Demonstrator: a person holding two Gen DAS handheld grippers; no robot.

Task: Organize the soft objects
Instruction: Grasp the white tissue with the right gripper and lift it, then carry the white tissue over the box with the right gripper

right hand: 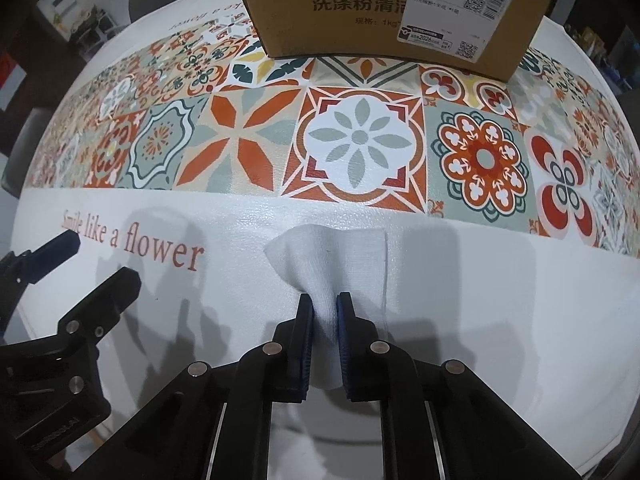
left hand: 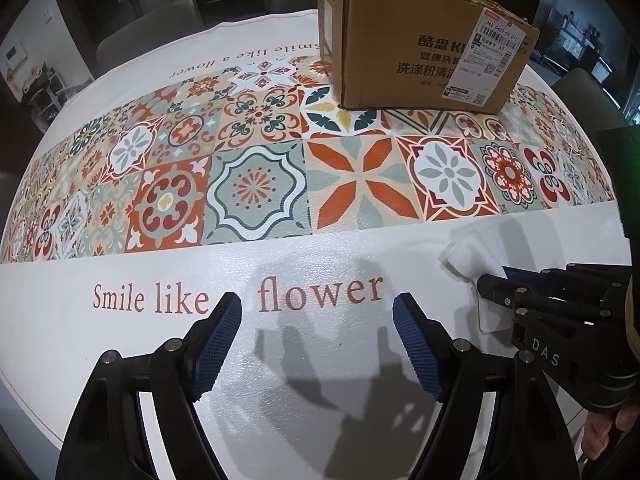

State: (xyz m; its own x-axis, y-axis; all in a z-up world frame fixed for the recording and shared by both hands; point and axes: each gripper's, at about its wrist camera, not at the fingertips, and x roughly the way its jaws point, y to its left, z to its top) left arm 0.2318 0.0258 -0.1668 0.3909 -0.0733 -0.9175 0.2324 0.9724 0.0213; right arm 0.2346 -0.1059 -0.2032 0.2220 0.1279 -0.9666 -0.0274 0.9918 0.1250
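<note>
your right gripper [right hand: 324, 308] is pinching the white cloth [right hand: 340, 264], its blue pads [right hand: 306, 328] pressing a bunched fold of the fabric between them while the rest of the cloth is fanning out ahead of the fingertips on the white strip of the tablecloth [right hand: 480, 300], just below the band of patterned tiles. in the left wrist view the same cloth [left hand: 472, 252] is lying at the right side, partly covered by that gripper [left hand: 496, 280]. your left gripper [left hand: 318, 308] is hovering with its jaws standing wide apart and nothing between them, pointing down at the printed words "smile like a flower" [left hand: 312, 292]. the cardboard box [left hand: 420, 40] is sitting open-topped on the tiled band at the far side of the table, well apart from the cloth and both grippers
</note>
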